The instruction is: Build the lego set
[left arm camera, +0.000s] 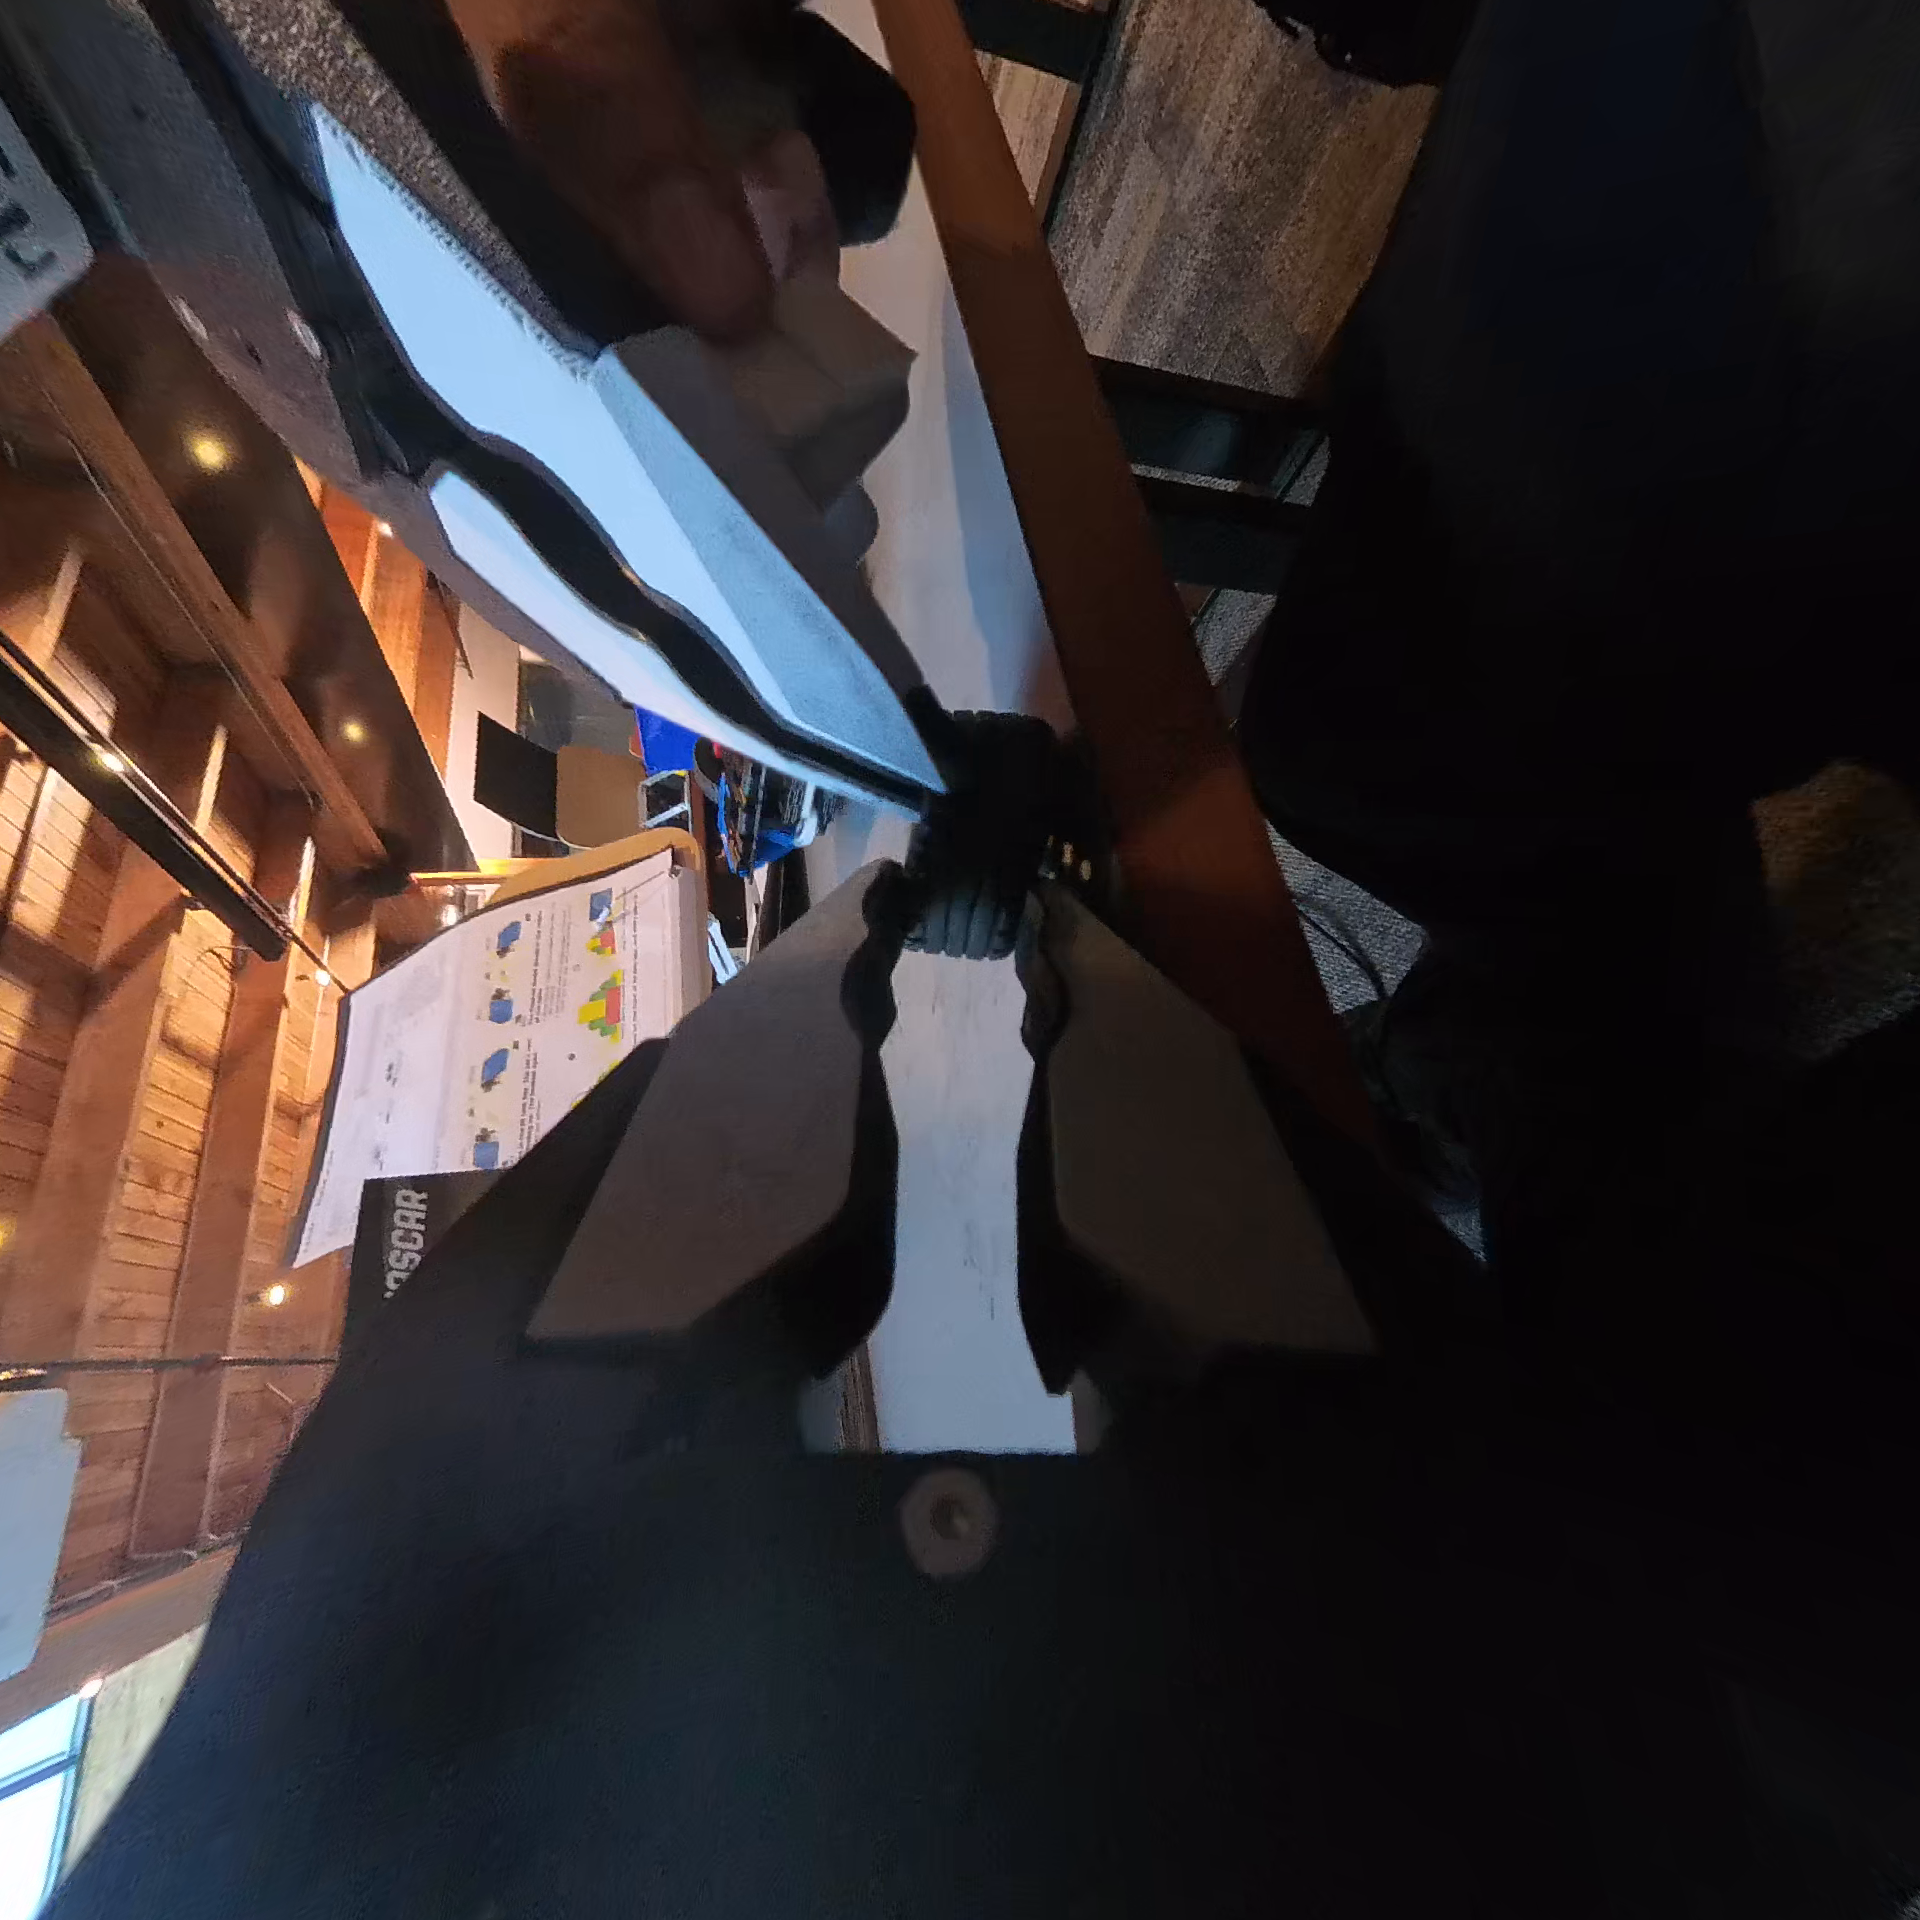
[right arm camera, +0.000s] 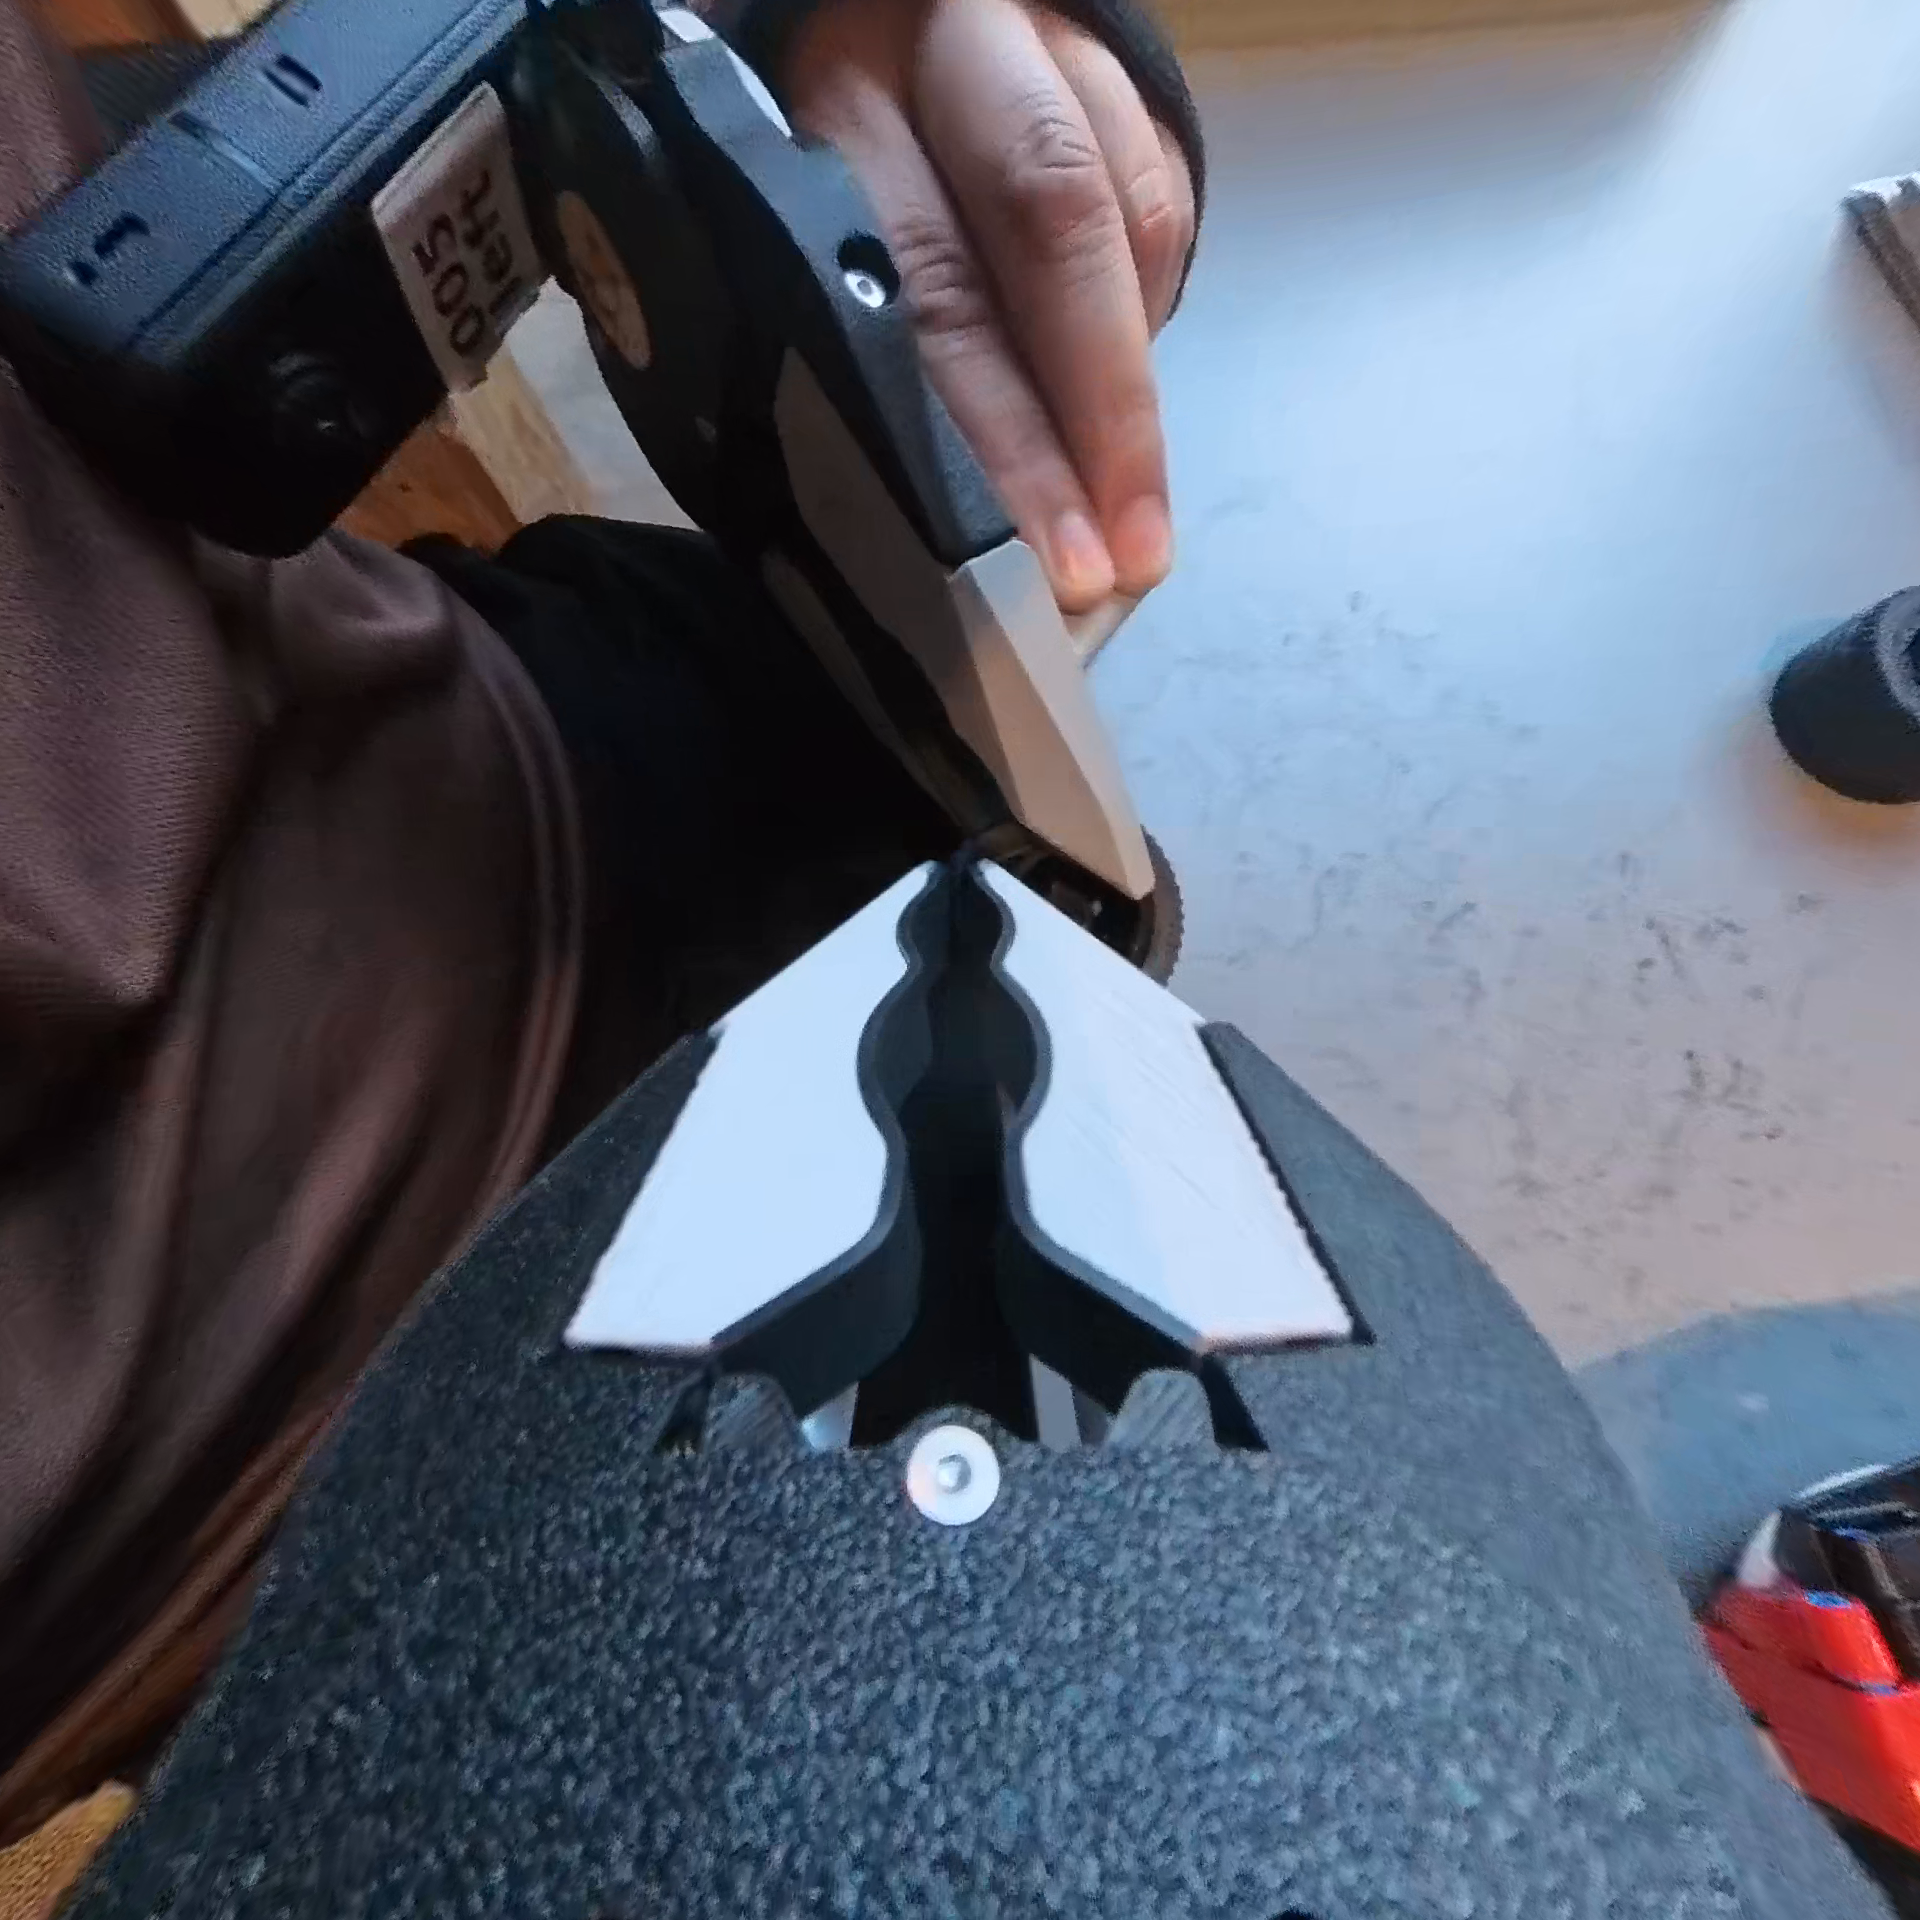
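Observation:
In the left wrist view my left gripper (left arm camera: 961, 904) is shut on a small black wheel (left arm camera: 987, 800) with a grey rim, held in the air beside the white table (left arm camera: 956, 1143). My right gripper (left arm camera: 923, 787) comes in from the upper left and its tips touch the wheel's side. In the right wrist view my right gripper (right arm camera: 961, 873) has its tips pressed together, and whether anything is pinched between them is too small to tell. The left gripper (right arm camera: 1107, 894) reaches down from the upper left, a hand (right arm camera: 1049, 312) on it, with the wheel (right arm camera: 1164, 925) at its tip.
A loose black tyre (right arm camera: 1849, 707) lies on the table at right. A red and blue lego build (right arm camera: 1818, 1652) sits at the lower right. An instruction sheet (left arm camera: 499, 1049) stands beyond the table. The wooden table edge (left arm camera: 1091, 540) runs close by. A brown sleeve (right arm camera: 260, 935) is at left. Left and right tips are no more than a few centimetres apart.

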A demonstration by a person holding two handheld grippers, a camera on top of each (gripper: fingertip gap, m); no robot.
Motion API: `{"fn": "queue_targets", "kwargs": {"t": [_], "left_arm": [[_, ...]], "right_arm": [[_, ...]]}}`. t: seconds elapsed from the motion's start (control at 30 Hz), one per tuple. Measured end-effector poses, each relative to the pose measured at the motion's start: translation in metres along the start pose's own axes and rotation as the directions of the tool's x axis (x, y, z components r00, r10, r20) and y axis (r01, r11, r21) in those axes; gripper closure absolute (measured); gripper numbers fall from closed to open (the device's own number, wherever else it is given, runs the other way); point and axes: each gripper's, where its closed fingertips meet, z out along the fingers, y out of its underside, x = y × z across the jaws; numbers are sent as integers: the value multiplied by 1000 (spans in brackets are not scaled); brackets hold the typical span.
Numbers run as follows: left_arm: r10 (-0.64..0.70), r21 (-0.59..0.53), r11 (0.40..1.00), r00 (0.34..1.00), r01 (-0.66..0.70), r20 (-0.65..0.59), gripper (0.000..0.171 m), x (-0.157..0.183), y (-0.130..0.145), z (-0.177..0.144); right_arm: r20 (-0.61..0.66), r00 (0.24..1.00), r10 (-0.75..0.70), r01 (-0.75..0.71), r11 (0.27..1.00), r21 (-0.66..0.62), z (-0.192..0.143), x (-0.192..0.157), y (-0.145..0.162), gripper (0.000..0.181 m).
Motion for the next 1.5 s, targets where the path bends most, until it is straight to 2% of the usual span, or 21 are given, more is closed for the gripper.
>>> {"fn": "queue_targets", "kwargs": {"t": [0.07,0.27,0.4,0.53,0.63,0.87,1.0,1.07,1.17,1.37,1.5], "left_arm": [[-40,-3,999,999,40,-1,153,0,1,1],[1,5,1000,999,-2,37,154,-3,1,0],[29,16,999,998,-30,54,153,-4,0,0],[42,20,999,997,-43,62,152,-4,-1,0],[44,17,999,997,-45,64,153,-4,-1,0],[38,21,999,997,-39,60,153,-4,-1,0],[25,31,999,999,-27,41,153,-2,-2,-1],[3,31,1000,999,-4,32,153,-2,-1,-1],[-18,30,999,1000,18,23,153,-1,0,0],[-30,43,999,999,29,14,152,-1,-2,0],[-23,34,999,1000,22,19,153,-1,-1,0]], "right_arm": [[-35,998,-45,44,999,-14,-2,5,1,181],[-157,974,-164,156,986,-59,-14,11,5,181],[-266,897,-354,336,935,-112,-26,19,13,180],[-211,889,-407,396,914,-93,-22,13,8,155],[-177,830,-529,504,847,-168,-14,19,16,172],[-89,754,-651,626,753,-204,-13,16,16,174],[-16,655,-756,733,640,-230,-9,13,19,179],[18,643,-766,744,618,-255,-10,14,19,180],[14,550,-835,799,521,-299,-12,14,19,181],[-9,499,-867,824,477,-306,-12,8,23,181],[5,523,-852,813,497,-304,-9,7,25,181]]}}
